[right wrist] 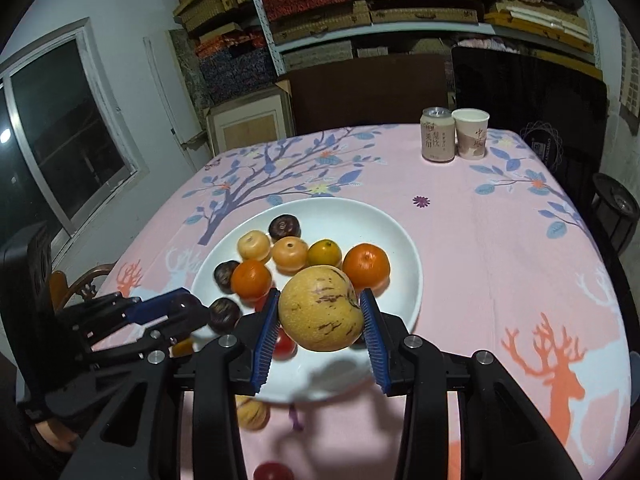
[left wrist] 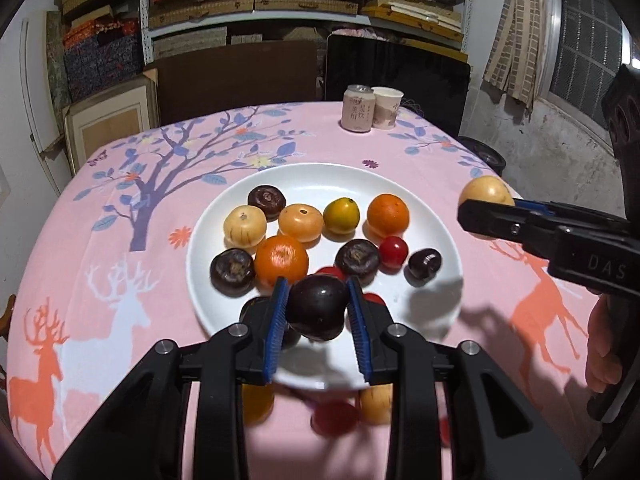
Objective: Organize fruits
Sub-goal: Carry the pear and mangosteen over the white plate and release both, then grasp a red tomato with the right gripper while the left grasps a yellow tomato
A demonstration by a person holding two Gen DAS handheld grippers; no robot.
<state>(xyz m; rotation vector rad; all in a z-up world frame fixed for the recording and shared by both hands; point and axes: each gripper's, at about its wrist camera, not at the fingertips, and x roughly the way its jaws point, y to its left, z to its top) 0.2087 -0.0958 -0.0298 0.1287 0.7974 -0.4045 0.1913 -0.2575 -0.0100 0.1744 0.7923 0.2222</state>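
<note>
A white plate (left wrist: pixel 420 200) on the pink tablecloth holds several fruits: oranges (left wrist: pixel 281 259), pale yellow fruits (left wrist: pixel 244 225), dark plums (left wrist: pixel 232 271) and small red ones (left wrist: pixel 393 252). My left gripper (left wrist: pixel 318 306) is shut on a dark purple plum (left wrist: pixel 317 306) above the plate's near edge. My right gripper (right wrist: pixel 320 314) is shut on a large yellow speckled melon (right wrist: pixel 321 314) above the plate's (right wrist: pixel 380 220) near right part. It also shows in the left wrist view (left wrist: pixel 486 191) at the right. Loose fruits (right wrist: pixel 251 414) lie on the cloth before the plate.
A drink can (left wrist: pixel 358 108) and a paper cup (left wrist: pixel 386 107) stand at the table's far edge. Dark chairs and shelves of boxes are behind the table. A person's hand (left wrist: pixel 604 352) shows at the right.
</note>
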